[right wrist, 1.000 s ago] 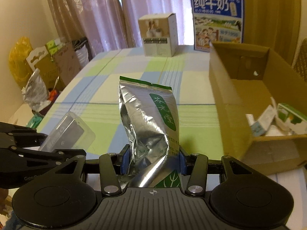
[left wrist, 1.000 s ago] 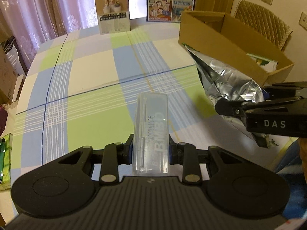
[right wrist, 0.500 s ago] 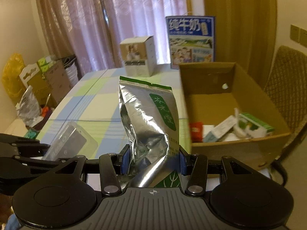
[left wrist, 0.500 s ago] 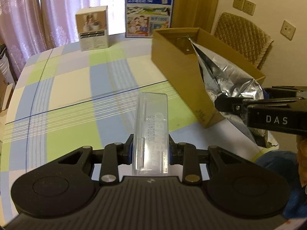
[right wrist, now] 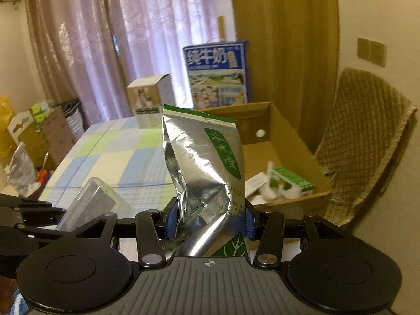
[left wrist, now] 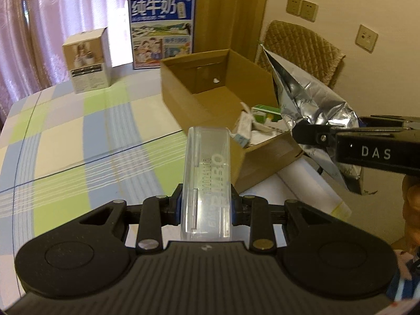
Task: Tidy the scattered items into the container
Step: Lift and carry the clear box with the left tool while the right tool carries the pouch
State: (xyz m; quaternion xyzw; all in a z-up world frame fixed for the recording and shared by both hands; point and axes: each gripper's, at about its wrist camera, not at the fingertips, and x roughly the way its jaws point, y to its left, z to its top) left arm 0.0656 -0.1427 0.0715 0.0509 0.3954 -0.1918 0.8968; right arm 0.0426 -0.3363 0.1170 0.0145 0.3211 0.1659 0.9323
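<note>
Left wrist view: the left gripper (left wrist: 206, 206) clamps a clear plastic case (left wrist: 206, 181), lifted above the checkered counter (left wrist: 78, 141). The cardboard box (left wrist: 210, 105) sits ahead and right, holding small cartons.

Right wrist view: the right gripper (right wrist: 208, 219) grips a silver foil pouch (right wrist: 203, 168) upright between its 2 fingers; the box lies ahead, slightly right.

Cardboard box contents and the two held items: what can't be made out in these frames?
- Cardboard box: in the right wrist view the silver foil pouch hides its left half; the cartons inside are blurred.
- Clear plastic case: its print is too faint to read in the left wrist view, and the right wrist view shows only part of it.
- Pouch's lower end: in the right wrist view, hidden by the right gripper.
</note>
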